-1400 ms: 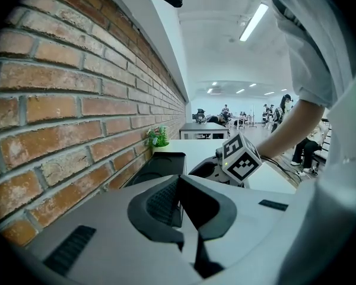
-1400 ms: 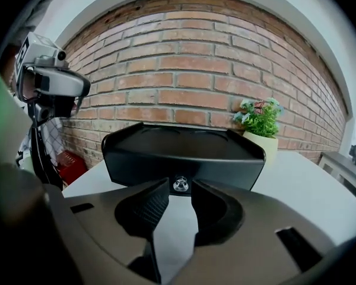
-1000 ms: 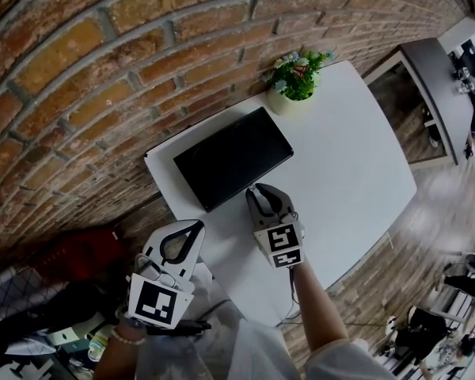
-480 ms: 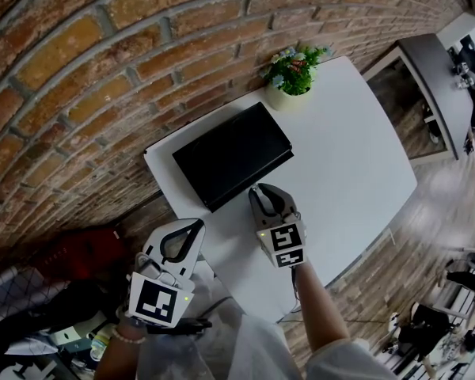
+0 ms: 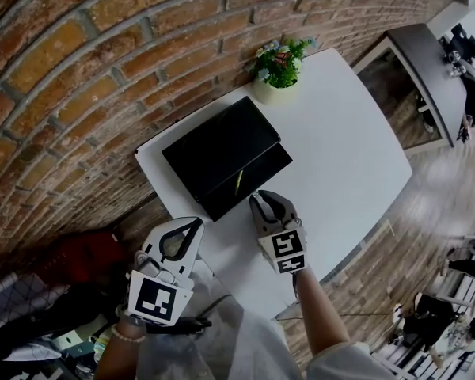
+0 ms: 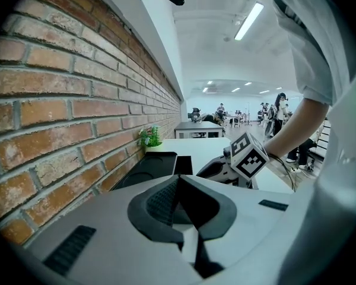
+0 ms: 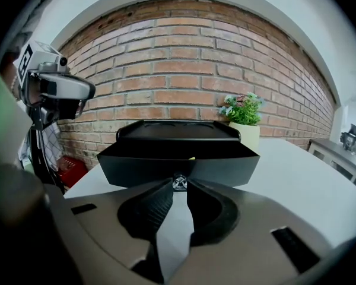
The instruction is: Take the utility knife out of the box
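- Right gripper (image 5: 257, 199)? We see it clamped on the knob (image 7: 178, 181) of the box (image 5: 214, 149) drawer (image 5: 261, 170).
- Left gripper (image 5: 196, 225) clenched, empty. We spot the yellow utility knife (image 5: 238, 182) lying in that drawer.

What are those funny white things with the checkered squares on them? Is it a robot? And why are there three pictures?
It is not a robot. A person holds a pair of tongs in each hand, and the patterned cubes are part of the tongs. One picture comes from a camera on the person's head, looking down. The other two come from cameras that ride on each pair of tongs.

On the white table stand a black box and a potted plant. The right tongs are pinched shut on the little knob of the box's drawer, which stands open a bit. Inside, a yellow thing peeks out. It may be the knife, but it is too small to tell. The left tongs are shut and hold nothing.
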